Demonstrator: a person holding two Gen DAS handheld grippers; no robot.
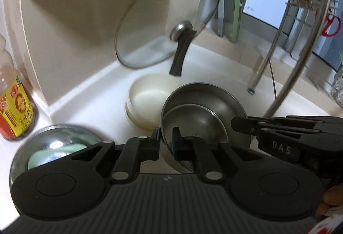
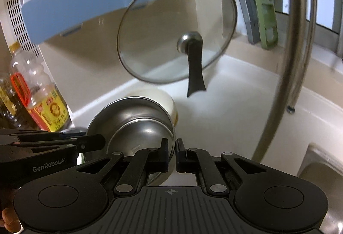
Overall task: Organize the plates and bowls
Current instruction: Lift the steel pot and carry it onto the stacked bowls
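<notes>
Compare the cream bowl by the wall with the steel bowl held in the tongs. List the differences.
The cream bowl is matte, off-white and looks ceramic; the steel bowl is shiny grey metal. The cream bowl sits flat on the white counter, untouched; the steel bowl is tilted, its rim pinched by the left tongs and the right tongs. The cream bowl looks empty; the steel bowl has a smaller steel bowl nested inside. Both are round and open.

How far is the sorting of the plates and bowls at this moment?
Done: a smaller steel bowl already sits inside a larger steel bowl. In hand: the left tool and the right tool each grip that larger bowl's rim. Left: the white bowl and another steel bowl stand apart.
</notes>
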